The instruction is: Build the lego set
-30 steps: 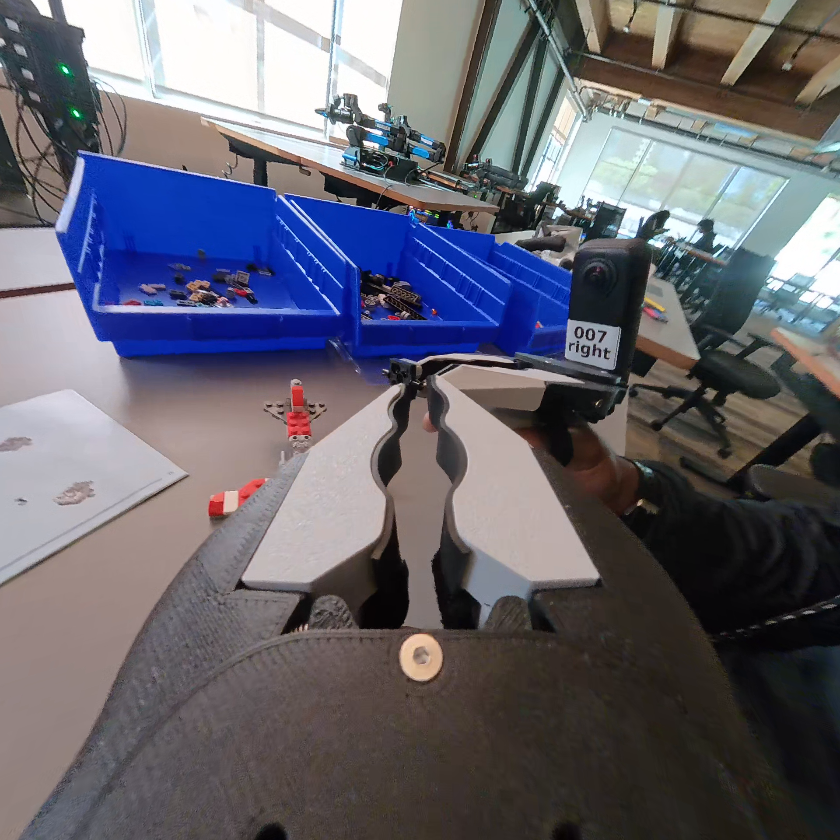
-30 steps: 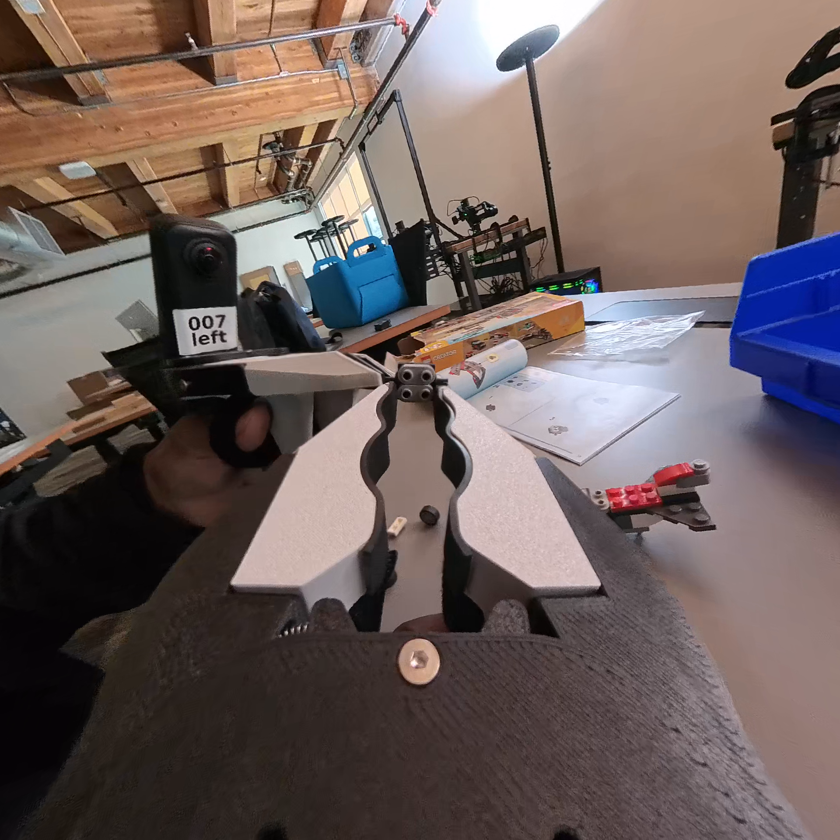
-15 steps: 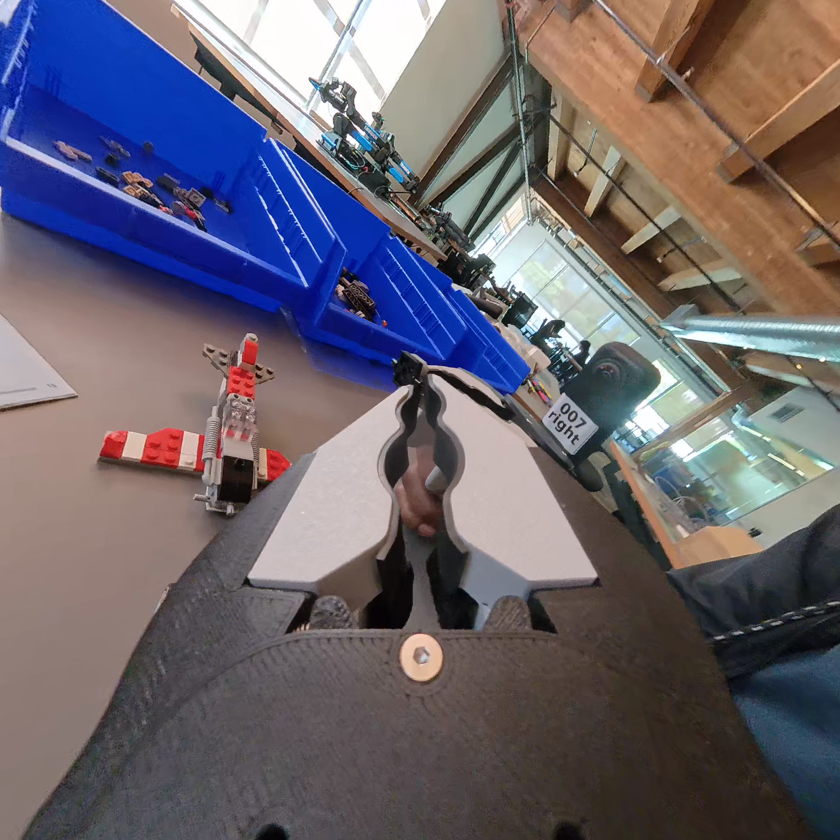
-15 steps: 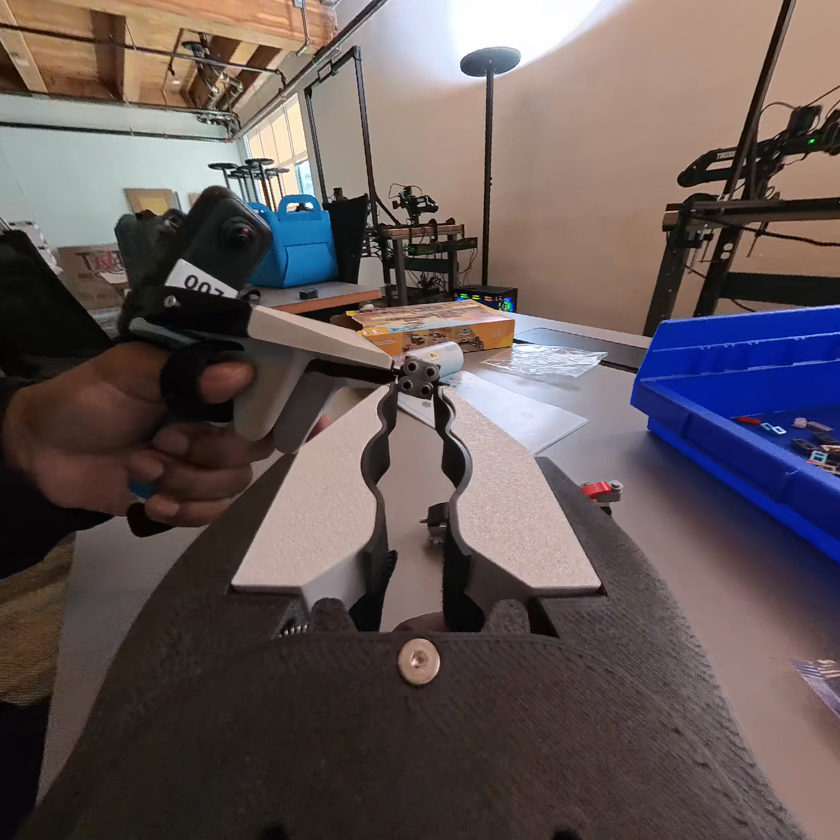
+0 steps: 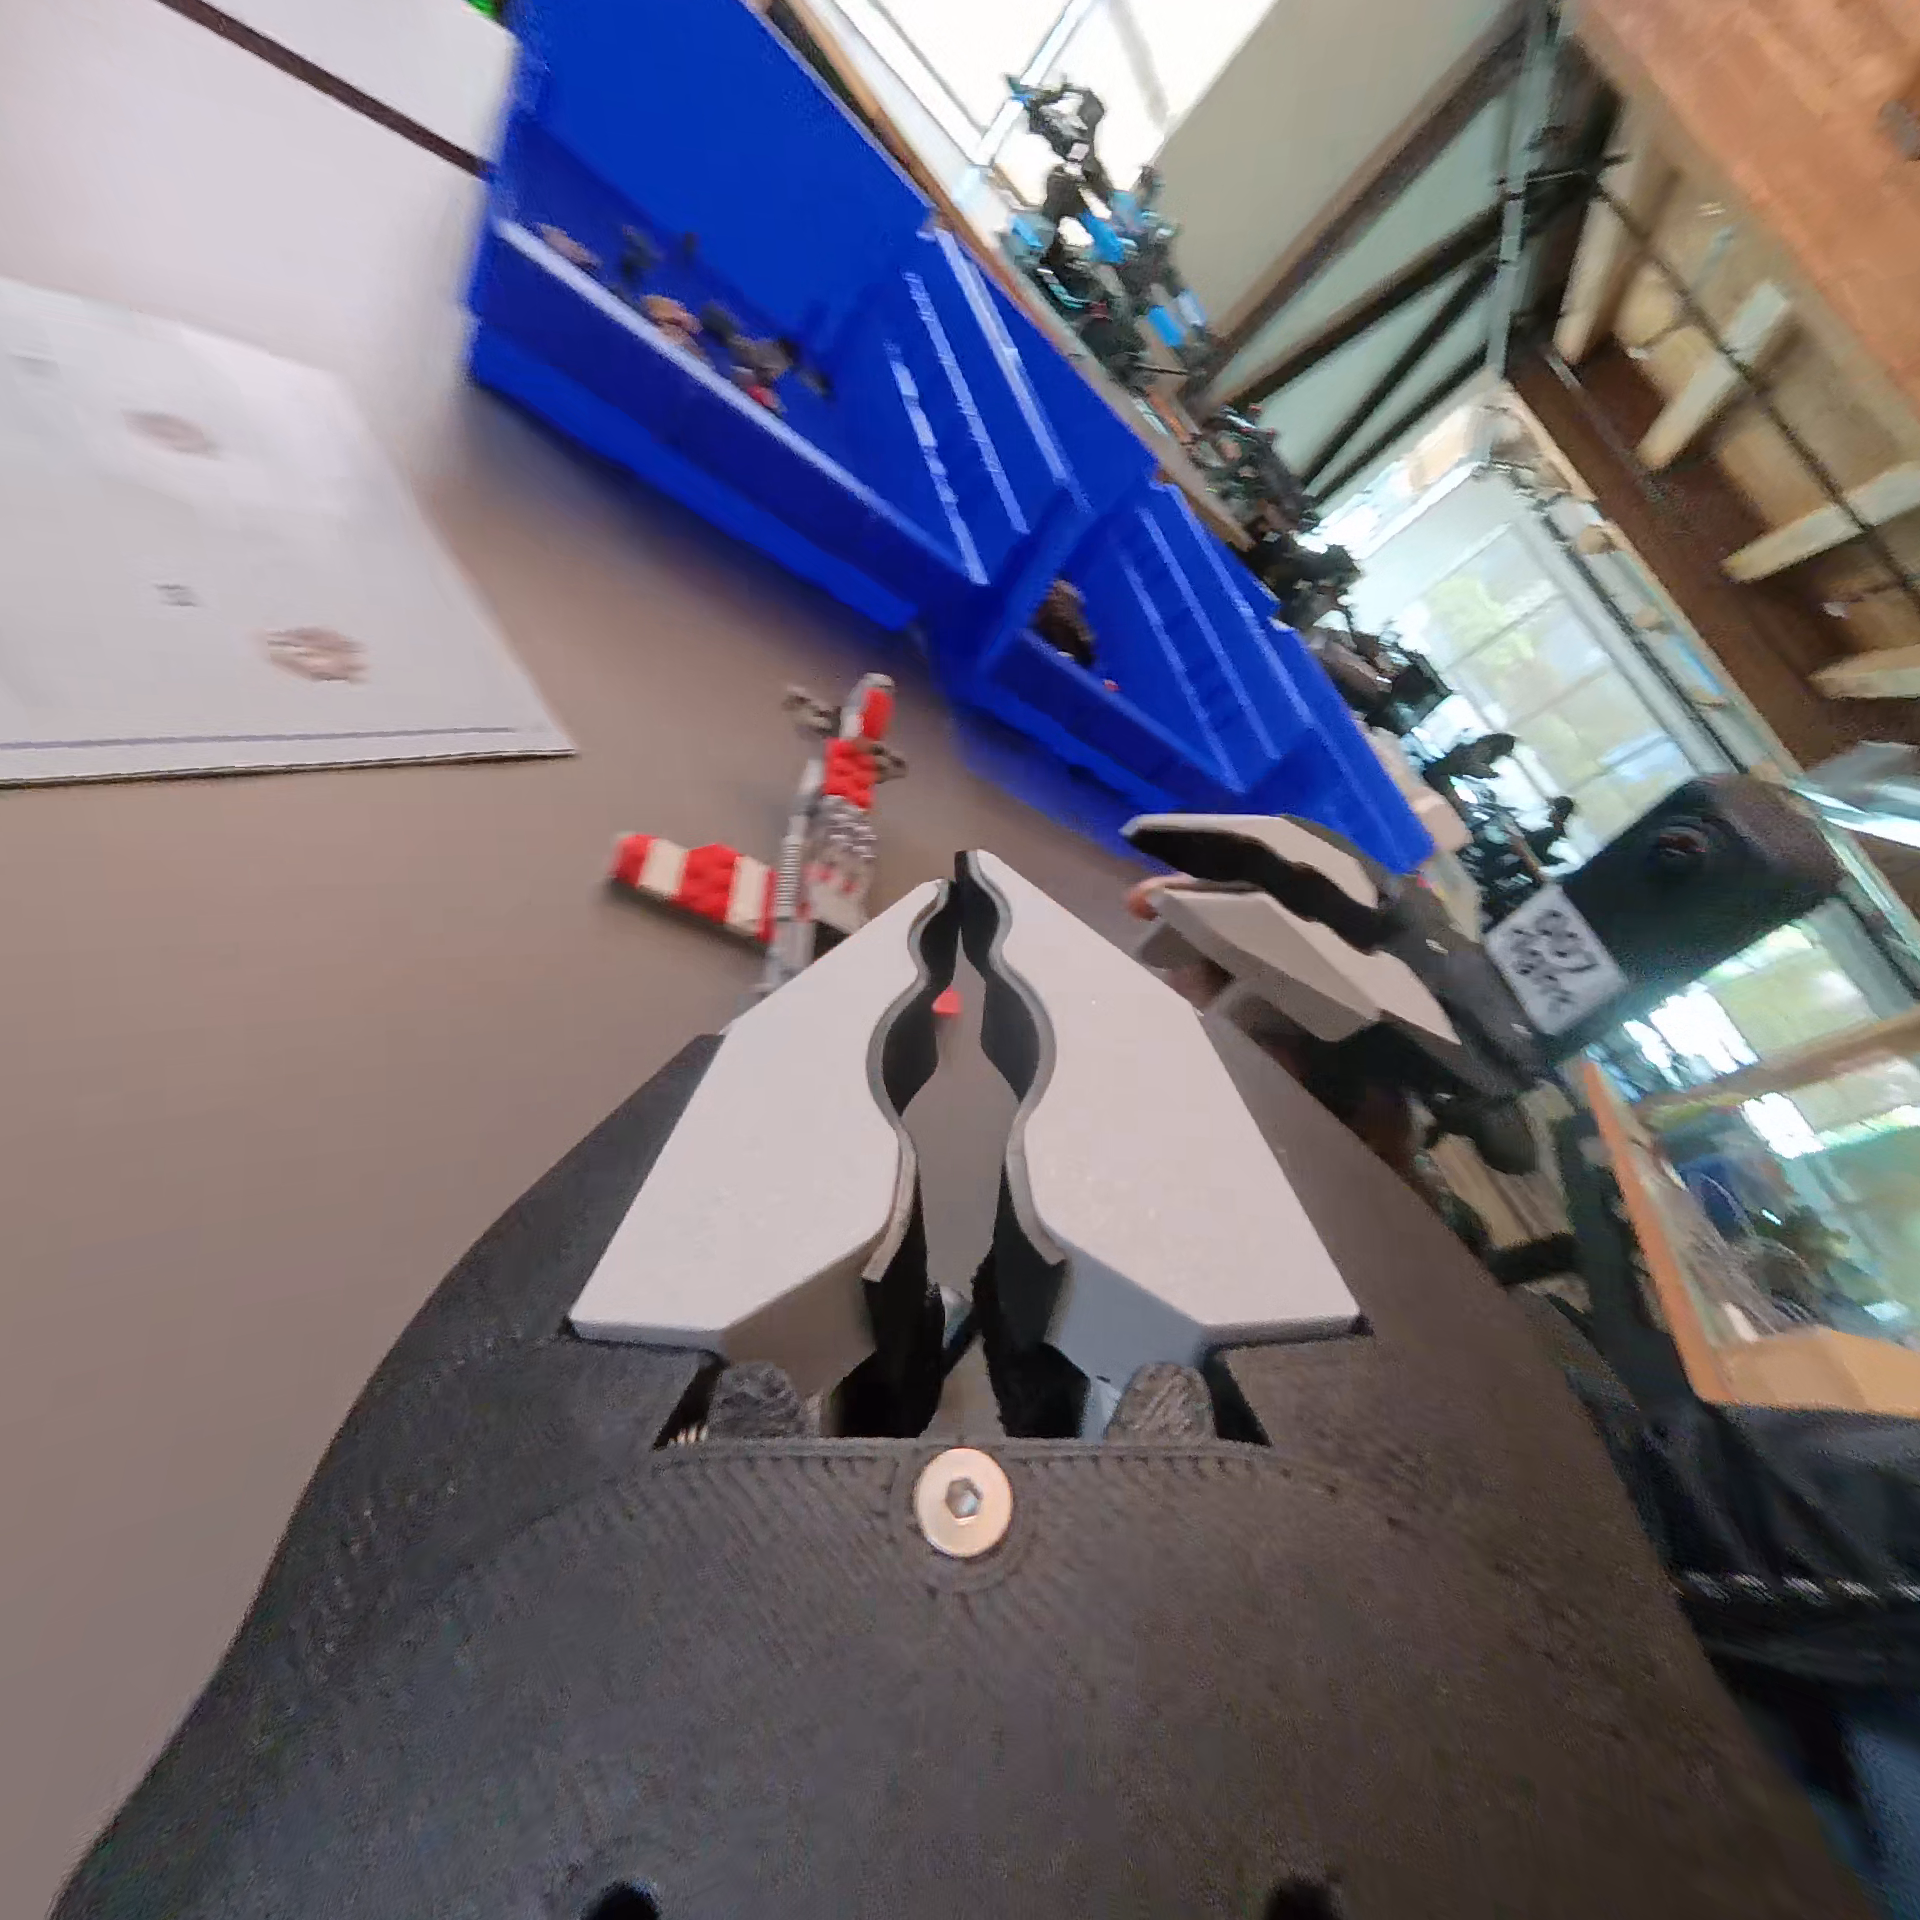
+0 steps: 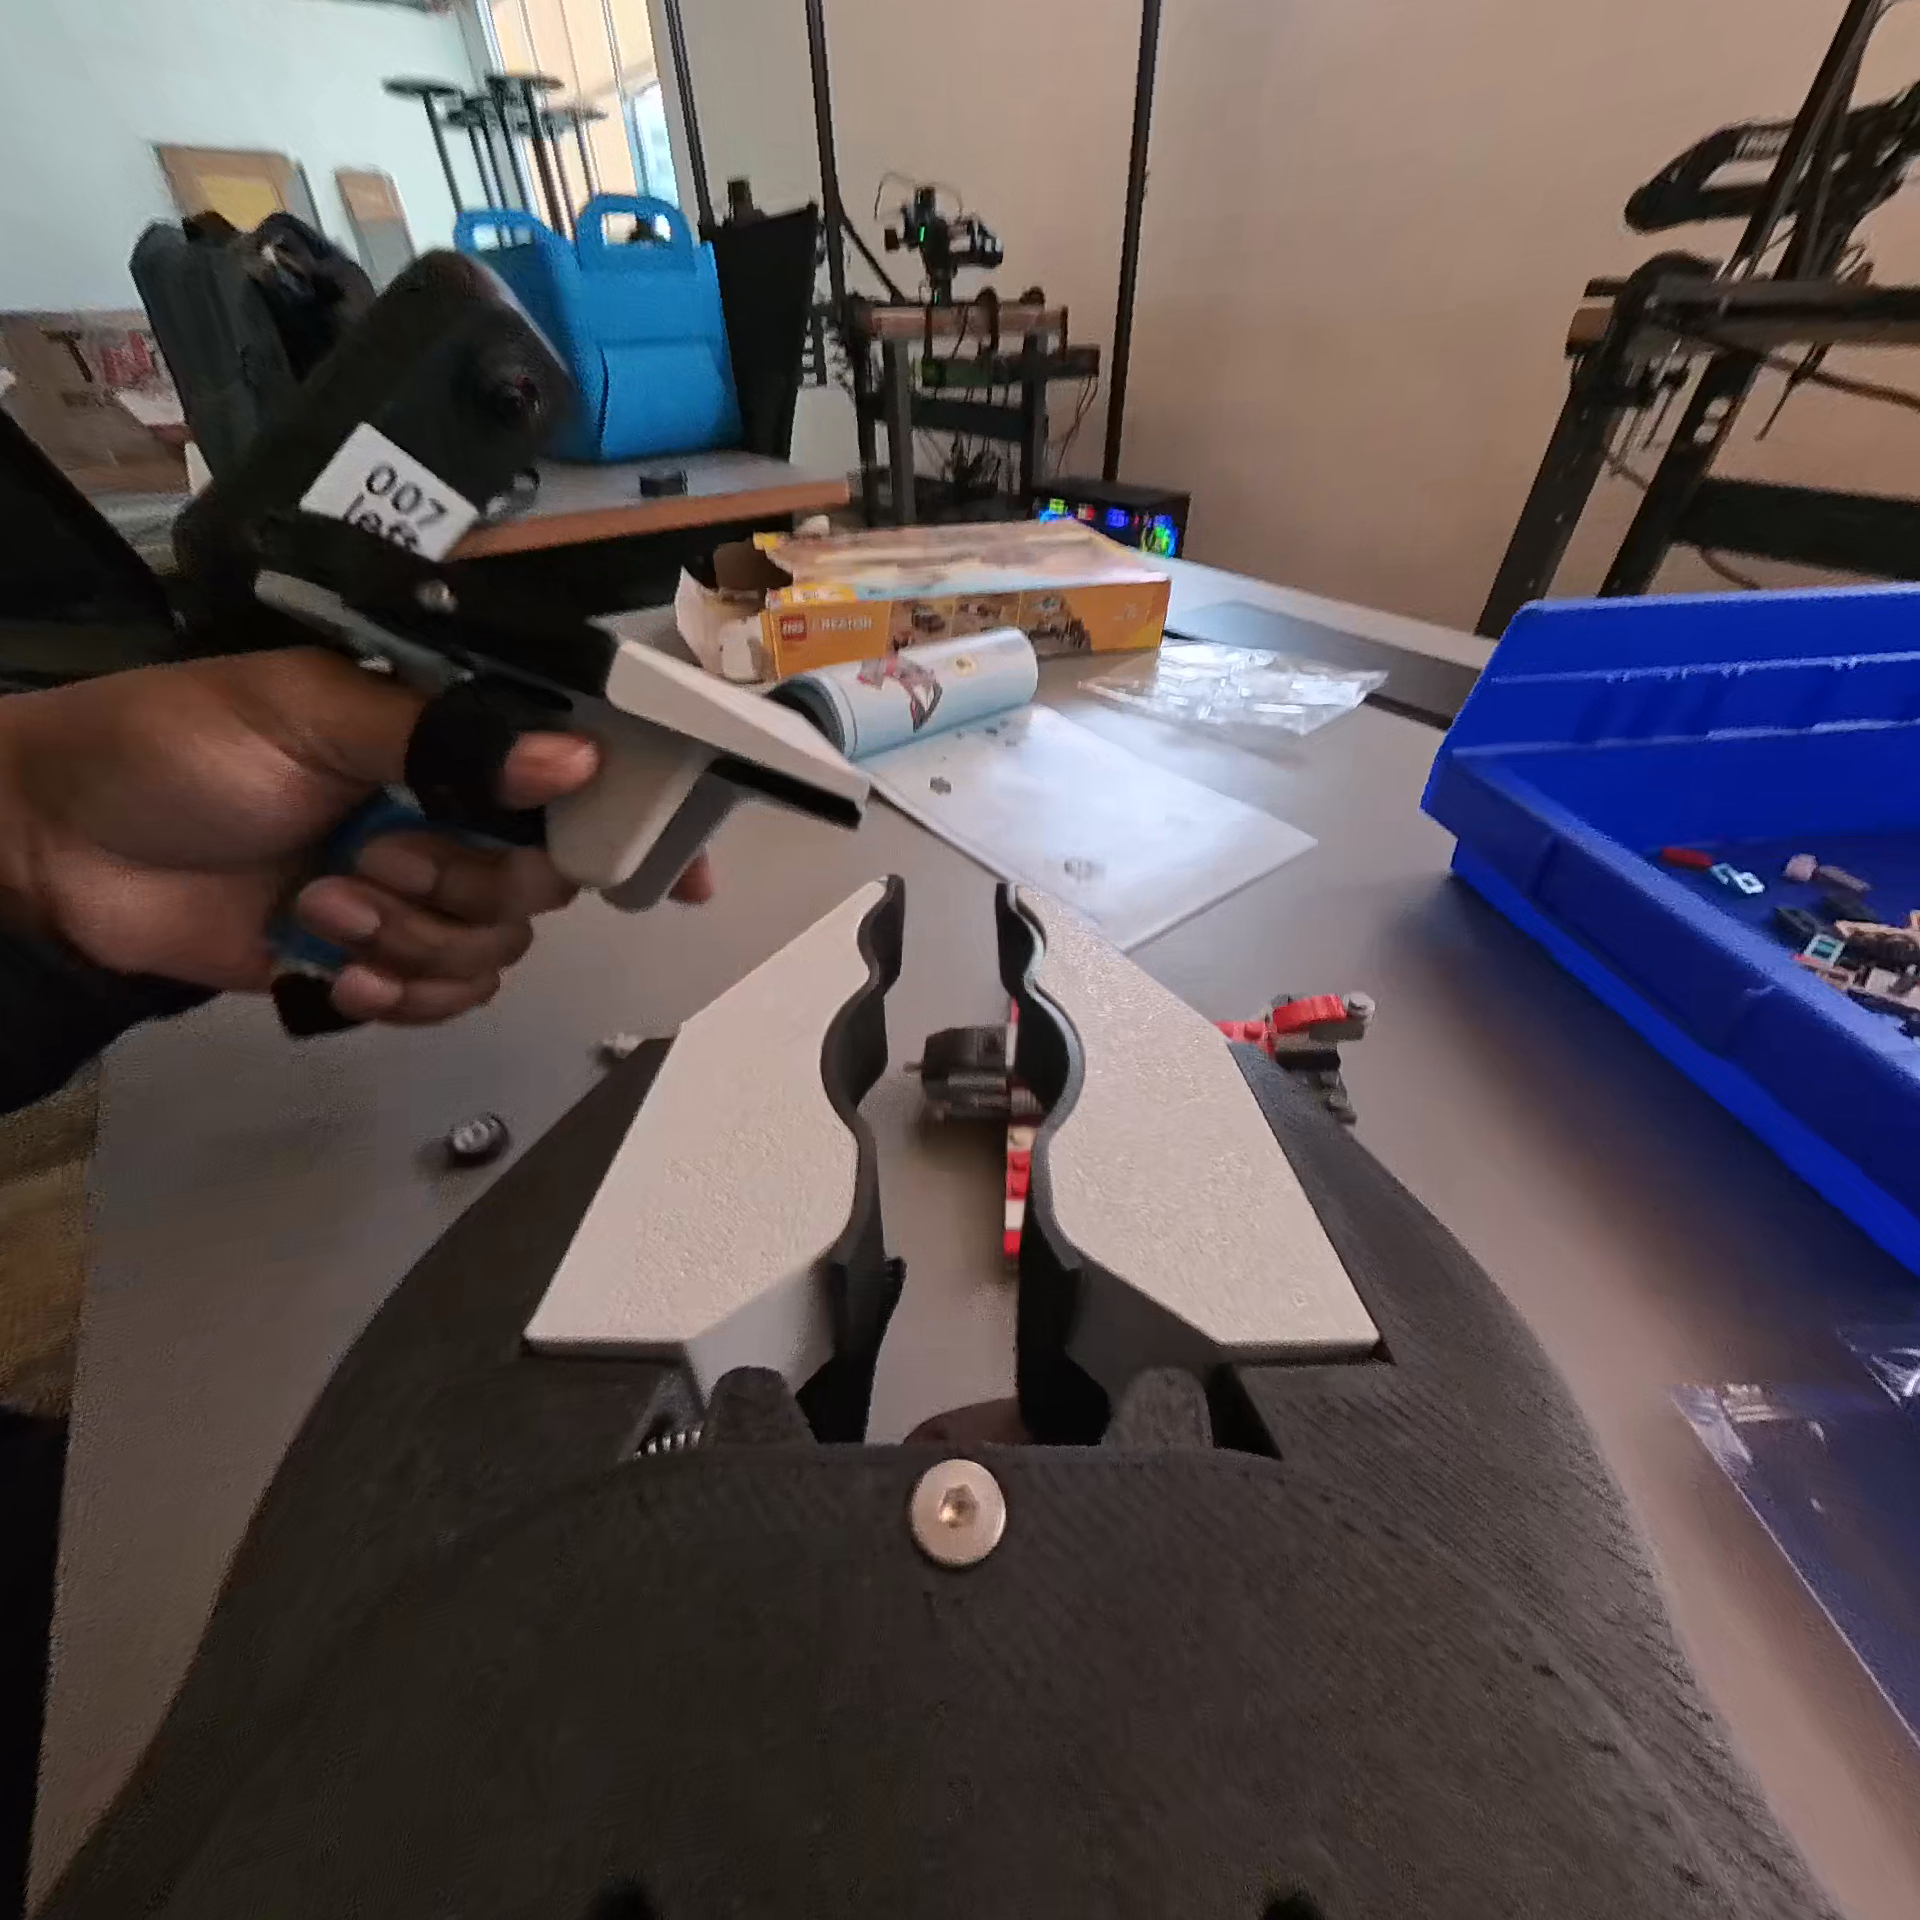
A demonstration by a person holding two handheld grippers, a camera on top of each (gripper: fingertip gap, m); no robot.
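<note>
**Lego plane on table, both grippers above it**

Red-and-white lego plane (image 5: 821, 842) lies on the grey table (image 5: 260, 1039), near the blue bins (image 5: 790, 343). Left gripper (image 5: 964, 868) has its tips pressed together, holding nothing visible. Right gripper (image 6: 948, 902) hovers over the plane, jaws parted, empty. Instruction booklet (image 6: 1049, 800) lies beyond it.

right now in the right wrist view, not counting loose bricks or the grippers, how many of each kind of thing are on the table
blue bin: 1
lego box: 1
instruction booklet: 1
clear plastic bag: 1
partly built lego model: 1
bluish film, cut off at the edge: 1
total: 6
</note>
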